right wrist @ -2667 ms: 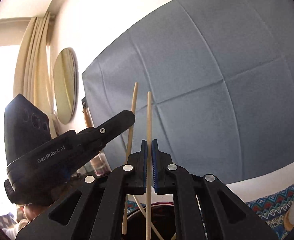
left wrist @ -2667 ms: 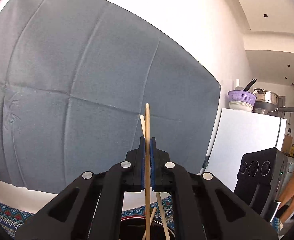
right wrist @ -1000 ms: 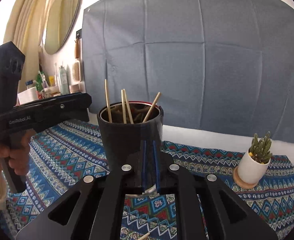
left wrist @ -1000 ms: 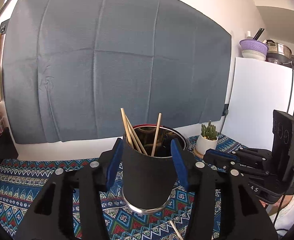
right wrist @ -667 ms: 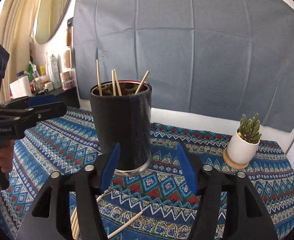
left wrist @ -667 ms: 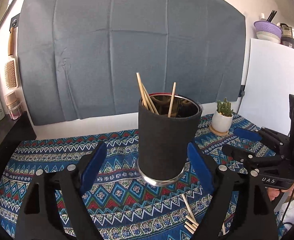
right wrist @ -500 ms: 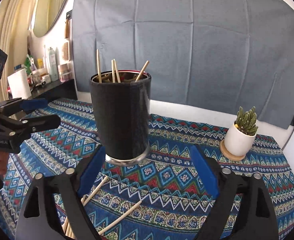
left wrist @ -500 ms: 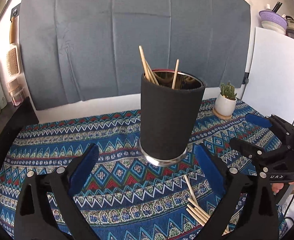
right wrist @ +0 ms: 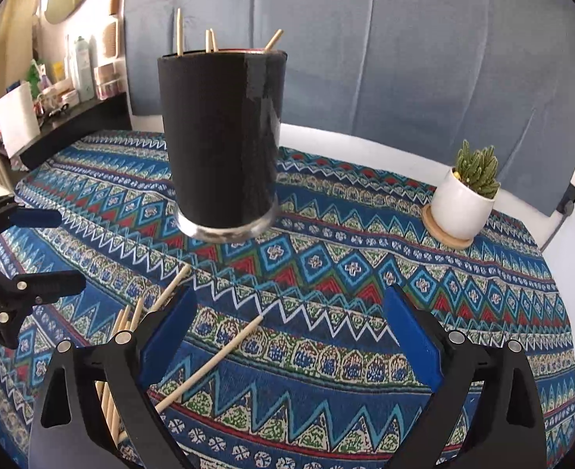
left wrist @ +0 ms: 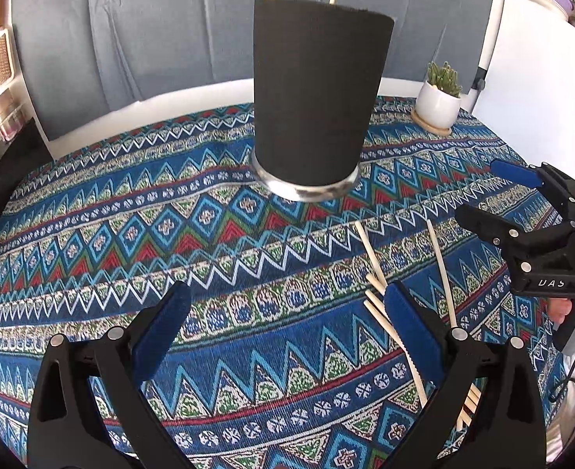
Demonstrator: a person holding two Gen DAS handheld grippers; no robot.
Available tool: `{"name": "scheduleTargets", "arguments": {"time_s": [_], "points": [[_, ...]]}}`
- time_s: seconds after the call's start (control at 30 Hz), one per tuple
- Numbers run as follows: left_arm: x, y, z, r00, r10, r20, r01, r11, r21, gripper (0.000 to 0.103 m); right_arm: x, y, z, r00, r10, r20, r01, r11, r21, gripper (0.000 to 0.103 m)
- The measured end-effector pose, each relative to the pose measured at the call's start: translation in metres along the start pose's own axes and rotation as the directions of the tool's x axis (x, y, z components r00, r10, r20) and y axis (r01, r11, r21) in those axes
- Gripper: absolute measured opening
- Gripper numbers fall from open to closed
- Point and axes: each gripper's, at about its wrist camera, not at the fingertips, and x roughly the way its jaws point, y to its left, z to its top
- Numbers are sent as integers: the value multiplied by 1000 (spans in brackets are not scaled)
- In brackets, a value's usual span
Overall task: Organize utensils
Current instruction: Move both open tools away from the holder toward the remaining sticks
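A tall black utensil holder (left wrist: pixel 318 90) (right wrist: pixel 224 133) stands on the patterned cloth, with several wooden chopsticks (right wrist: pixel 178 31) poking out of its top. More loose chopsticks (left wrist: pixel 373 258) (right wrist: pixel 127 320) lie on the cloth in front of it, one chopstick (right wrist: pixel 217 359) apart from the bunch. My left gripper (left wrist: pixel 287 297) (right wrist: pixel 66 248) is open and empty, tilted down over the cloth left of the bunch. My right gripper (right wrist: pixel 289 301) (left wrist: pixel 482 189) is still opening its jaws, with nothing between them, above the single chopstick.
A small cactus in a white pot (right wrist: pixel 459 207) (left wrist: pixel 439 105) sits at the back right on a wooden coaster. A dark shelf with bottles (right wrist: pixel 80 66) runs along the left. A grey sheet hangs on the wall behind, and a white panel (left wrist: pixel 529 58) stands at the right.
Both grippers let go of the chopsticks they held over the holder, opened wide, then sank and tilted down toward the loose chopsticks on the cloth.
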Motion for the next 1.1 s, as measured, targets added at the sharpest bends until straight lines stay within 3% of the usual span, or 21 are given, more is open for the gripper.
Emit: {"name": "scheduleTargets", "arguments": {"time_s": [0.2, 0.4, 0.63, 0.83, 1.1], "points": [[9, 1, -9, 998, 3, -55, -3, 1000, -3, 97, 14, -2, -13, 989, 15, -146, -11, 1000, 29, 92], [18, 0, -17, 990, -71, -123, 63, 996, -67, 97, 15, -1, -24, 974, 52, -219, -39, 997, 63, 92], [13, -16, -30, 984, -109, -142, 109, 994, -2, 97, -2, 9, -45, 958, 145, -247, -141, 989, 33, 92], [11, -18, -37, 982, -105, -156, 109, 994, 19, 97, -26, 29, -68, 967, 116, -226, -142, 984, -103, 92], [6, -33, -47, 980, -111, -168, 125, 989, 75, 97, -38, 40, -76, 962, 155, -226, -187, 974, -128, 92]]}}
